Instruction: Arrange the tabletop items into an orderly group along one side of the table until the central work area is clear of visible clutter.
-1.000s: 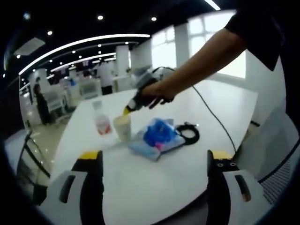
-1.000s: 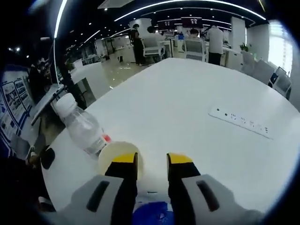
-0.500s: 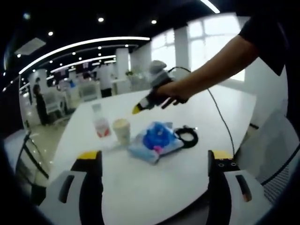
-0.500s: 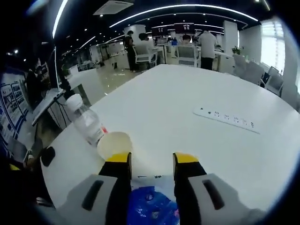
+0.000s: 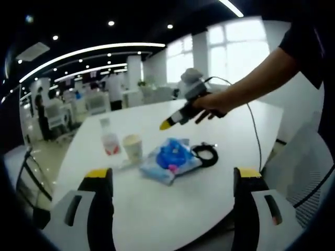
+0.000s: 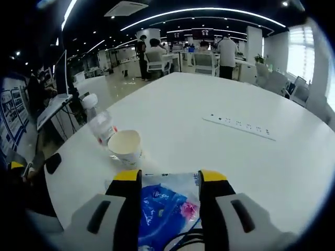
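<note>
We hold the right gripper [image 6: 166, 180] narrowly parted above the blue bag [image 6: 165, 209]; a careless descent could tip the paper cup [image 6: 124, 146].

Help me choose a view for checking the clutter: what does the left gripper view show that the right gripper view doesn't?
The left gripper view alone shows the right gripper held in a hand above the table, and the full coil of black cable. The right gripper view alone shows a white power strip lying farther along the table. Both share the white table, the water bottle, the paper cup and the blue bag.
</note>
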`<state>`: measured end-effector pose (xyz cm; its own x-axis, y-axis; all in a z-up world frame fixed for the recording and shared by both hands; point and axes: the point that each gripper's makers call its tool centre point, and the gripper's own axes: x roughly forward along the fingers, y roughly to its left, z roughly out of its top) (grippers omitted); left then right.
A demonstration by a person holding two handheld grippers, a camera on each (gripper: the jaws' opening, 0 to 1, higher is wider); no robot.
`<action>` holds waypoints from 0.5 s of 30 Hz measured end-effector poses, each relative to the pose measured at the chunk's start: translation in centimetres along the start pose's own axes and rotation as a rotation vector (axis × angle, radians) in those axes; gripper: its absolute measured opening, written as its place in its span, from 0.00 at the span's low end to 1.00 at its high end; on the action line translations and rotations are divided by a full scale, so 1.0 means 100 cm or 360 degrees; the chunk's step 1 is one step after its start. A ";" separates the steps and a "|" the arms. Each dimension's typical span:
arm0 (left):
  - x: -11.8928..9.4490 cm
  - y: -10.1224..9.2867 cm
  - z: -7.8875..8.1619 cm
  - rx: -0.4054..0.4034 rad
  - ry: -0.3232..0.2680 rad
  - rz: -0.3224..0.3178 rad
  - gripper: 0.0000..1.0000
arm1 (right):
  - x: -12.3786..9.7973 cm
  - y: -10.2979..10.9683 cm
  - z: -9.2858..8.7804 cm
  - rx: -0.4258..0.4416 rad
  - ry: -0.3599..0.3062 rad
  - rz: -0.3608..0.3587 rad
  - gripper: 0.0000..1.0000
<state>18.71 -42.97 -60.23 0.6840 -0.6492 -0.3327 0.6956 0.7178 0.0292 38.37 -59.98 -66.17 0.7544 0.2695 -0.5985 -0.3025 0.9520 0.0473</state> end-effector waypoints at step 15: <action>0.001 -0.010 0.000 0.0003 -0.0005 -0.0070 0.97 | -0.036 -0.011 -0.044 0.0011 0.0022 -0.0062 0.50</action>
<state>18.07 -43.73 -60.30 0.6533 -0.6810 -0.3308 0.7255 0.6881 0.0162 33.42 -62.66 -67.56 0.7574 0.2301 -0.6111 -0.2688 0.9627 0.0293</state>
